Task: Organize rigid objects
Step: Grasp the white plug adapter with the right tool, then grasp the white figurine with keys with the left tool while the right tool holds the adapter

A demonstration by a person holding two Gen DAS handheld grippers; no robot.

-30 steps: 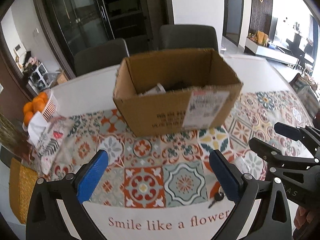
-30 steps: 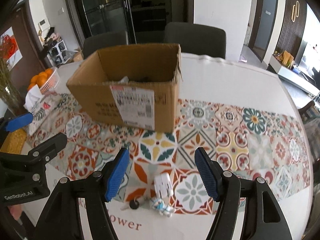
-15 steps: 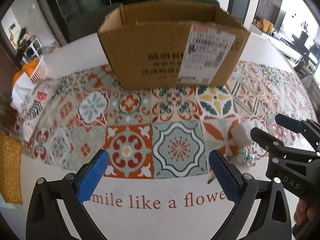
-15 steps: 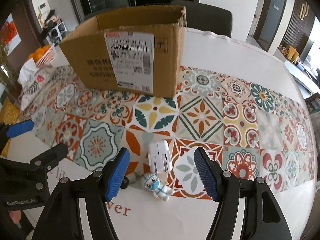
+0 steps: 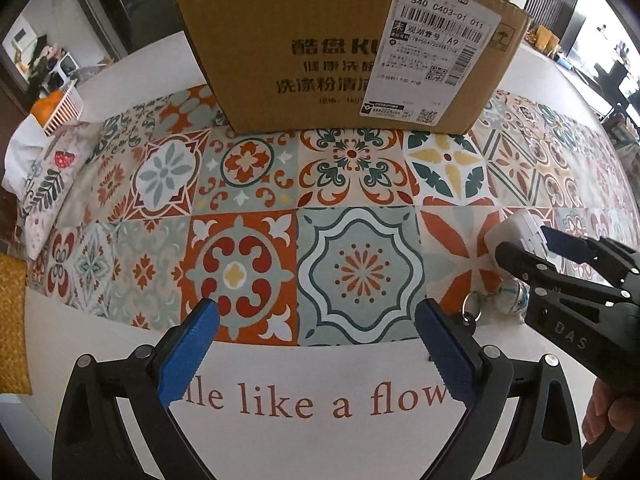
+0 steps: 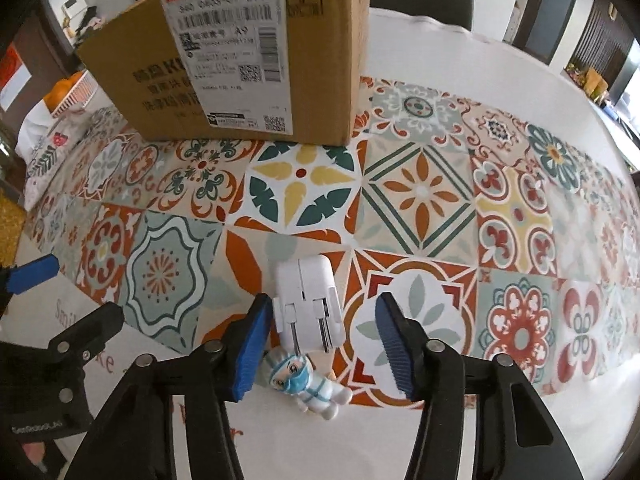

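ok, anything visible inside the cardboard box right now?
No. Both wrist views show only the outer wall of the cardboard box and its shipping label; the rim hides the interior. The white charger and figurine lie outside it on the tablecloth.

White charger between the open right tool's blue pads.

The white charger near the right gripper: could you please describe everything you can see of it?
The charger is a white, glossy, plastic-looking block with rounded corners, lying flat on the patterned tablecloth, prong side up. Two metal prongs point toward the camera. It sits between the open right gripper fingers, nearer the left pad, which looks about to touch it. A small masked figurine lies just in front, at its prongs. In the left view it is partly hidden.
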